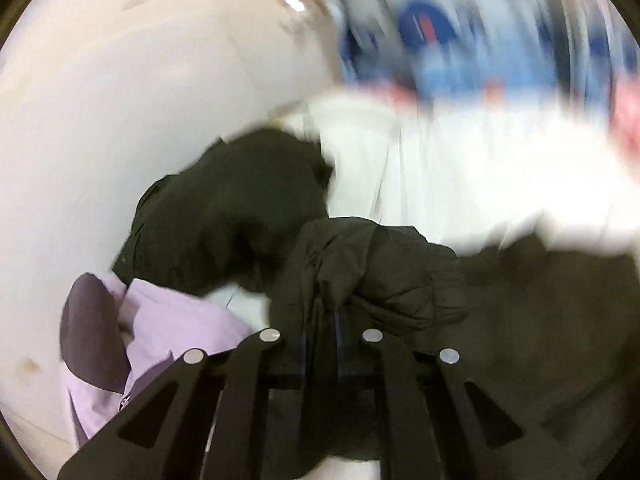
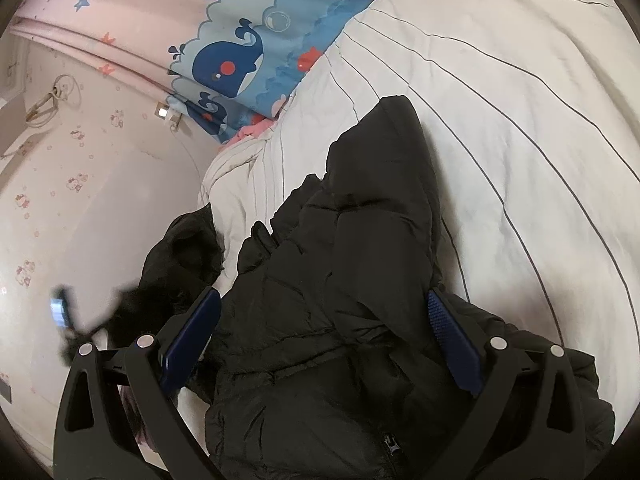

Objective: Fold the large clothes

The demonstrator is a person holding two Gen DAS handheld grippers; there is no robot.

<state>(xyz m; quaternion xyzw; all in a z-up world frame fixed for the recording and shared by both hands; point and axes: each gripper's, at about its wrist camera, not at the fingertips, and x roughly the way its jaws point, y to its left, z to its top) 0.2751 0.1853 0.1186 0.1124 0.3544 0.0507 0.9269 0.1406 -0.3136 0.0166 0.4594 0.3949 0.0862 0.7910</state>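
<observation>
Lying crumpled, black puffer jacket [image 2: 340, 280], quilted

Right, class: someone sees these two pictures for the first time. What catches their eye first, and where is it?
A black puffer jacket sprawls across the white striped bedding, between the open right gripper. Behind it, a blue whale-print curtain stands out. In the blurred left view, the left gripper pinches the jacket beside lilac cloth.

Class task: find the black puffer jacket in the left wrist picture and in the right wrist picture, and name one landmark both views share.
Left wrist: the black puffer jacket fills the lower centre and right, a fold pinched in the left gripper.
Right wrist: it runs from centre to bottom edge, between the right gripper's open fingers.
Shared landmark: the white striped quilt under the jacket.
</observation>
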